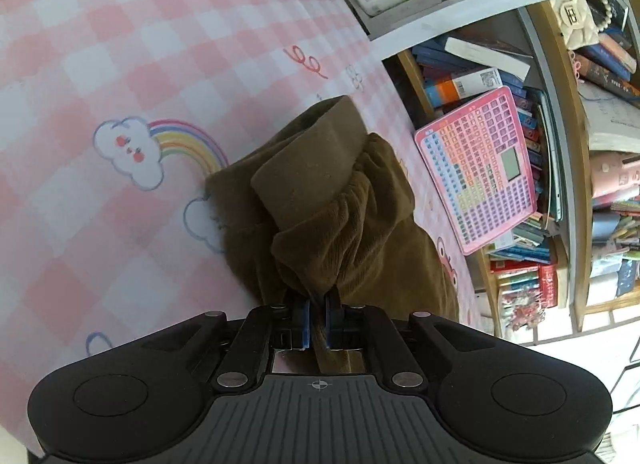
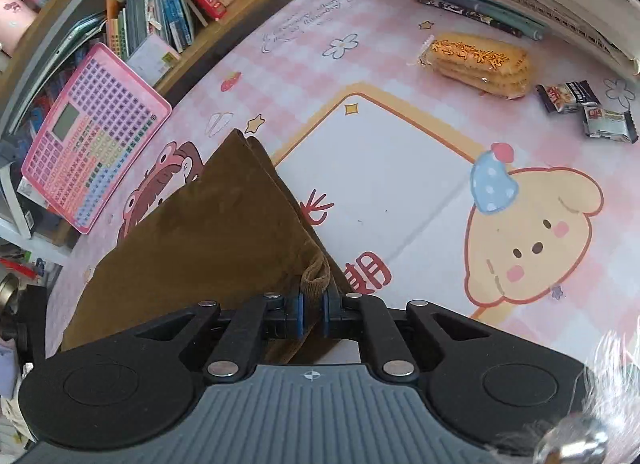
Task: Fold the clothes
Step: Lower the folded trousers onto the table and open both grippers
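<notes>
Garment [image 1: 320,200]: you hold plain olive-brown corduroy.
Mat [image 1: 120,64]: pink-white check, rainbow clouds.
Gripper pads [image 1: 306,320]: blue.

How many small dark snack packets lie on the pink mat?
2, both at the right side of the pink mat in the right wrist view: one snack packet beside the bag of biscuits, the other packet just right of it. Others may be hidden.

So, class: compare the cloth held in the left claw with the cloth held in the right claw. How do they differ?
The cloth at the left claw is bunched, with a gathered band; the cloth at the right claw lies flat, with a pointed corner. The left one sits on pink check, the right one beside a white panel. Both are brown garment, pinched between blue pads.
</notes>
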`<state>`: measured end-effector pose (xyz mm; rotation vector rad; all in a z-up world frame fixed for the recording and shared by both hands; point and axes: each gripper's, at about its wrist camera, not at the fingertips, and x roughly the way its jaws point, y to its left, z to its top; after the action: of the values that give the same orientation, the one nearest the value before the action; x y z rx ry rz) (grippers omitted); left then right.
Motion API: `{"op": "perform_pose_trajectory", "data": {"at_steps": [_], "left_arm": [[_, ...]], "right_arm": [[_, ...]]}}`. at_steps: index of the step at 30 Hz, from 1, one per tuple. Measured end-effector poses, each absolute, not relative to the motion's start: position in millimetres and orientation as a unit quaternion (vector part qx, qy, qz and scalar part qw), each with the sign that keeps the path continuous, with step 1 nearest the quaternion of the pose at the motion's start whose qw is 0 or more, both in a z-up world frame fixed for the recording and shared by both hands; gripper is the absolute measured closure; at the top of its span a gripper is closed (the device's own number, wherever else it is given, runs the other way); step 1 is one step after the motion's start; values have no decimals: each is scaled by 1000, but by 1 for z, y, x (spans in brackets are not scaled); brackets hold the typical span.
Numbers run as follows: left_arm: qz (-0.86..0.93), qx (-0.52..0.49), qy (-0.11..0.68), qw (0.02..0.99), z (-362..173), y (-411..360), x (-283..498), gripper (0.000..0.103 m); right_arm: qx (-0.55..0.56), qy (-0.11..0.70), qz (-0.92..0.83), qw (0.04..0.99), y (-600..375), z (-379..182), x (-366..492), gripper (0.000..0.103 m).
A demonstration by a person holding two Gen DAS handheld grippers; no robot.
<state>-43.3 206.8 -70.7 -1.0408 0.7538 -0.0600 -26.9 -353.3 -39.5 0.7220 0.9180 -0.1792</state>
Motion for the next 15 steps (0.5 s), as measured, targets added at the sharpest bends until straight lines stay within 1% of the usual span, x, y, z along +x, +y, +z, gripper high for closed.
{"op": "perform_pose_trajectory", "data": {"at_steps": [10,13,15], "left_arm": [[-82,-437,297,845,-34,202,-44,97],[-12,-453,381,806,-79,210,-40,98],[-2,-452,397,799,-96,210,-44,95]], "right_arm": [[300,432,-80,847,-344,-42,-33,93],[278,428,-81,856,-337,-43,-33,93],[260,425,-82,863,-332,-42,-33,93]]}}
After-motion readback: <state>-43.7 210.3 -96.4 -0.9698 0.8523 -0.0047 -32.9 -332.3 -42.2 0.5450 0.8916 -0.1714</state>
